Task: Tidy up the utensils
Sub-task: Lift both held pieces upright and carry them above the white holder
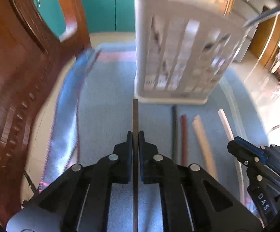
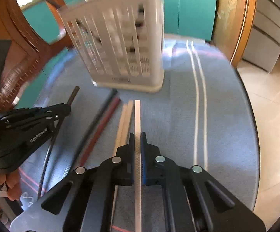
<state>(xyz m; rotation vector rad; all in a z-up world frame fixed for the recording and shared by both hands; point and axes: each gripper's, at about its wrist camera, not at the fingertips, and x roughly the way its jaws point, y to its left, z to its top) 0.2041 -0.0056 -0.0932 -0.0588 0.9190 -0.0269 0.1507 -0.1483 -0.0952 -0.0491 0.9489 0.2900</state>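
Note:
My left gripper (image 1: pixel 135 135) is shut on a dark chopstick (image 1: pixel 135 114) that points toward the white slotted utensil holder (image 1: pixel 178 58) standing upright on the blue cloth. My right gripper (image 2: pixel 138 135) is shut on a white chopstick (image 2: pixel 137 116), which also points at the holder (image 2: pixel 124 48). Between the two grippers a black stick (image 2: pixel 99 119), a red stick (image 2: pixel 105 123) and a beige pair (image 2: pixel 125 119) lie on the cloth. Each wrist view shows the other gripper: the right one (image 1: pixel 234 145) at the right edge, the left one (image 2: pixel 66 108) at the left.
A blue cloth (image 1: pixel 105 100) covers a round table whose edge (image 2: pixel 252 116) curves down the right. A wooden chair (image 1: pixel 23 67) stands close on the left. Teal cabinets (image 1: pixel 105 5) line the back and pale floor (image 2: pixel 271 116) lies beyond the table's right edge.

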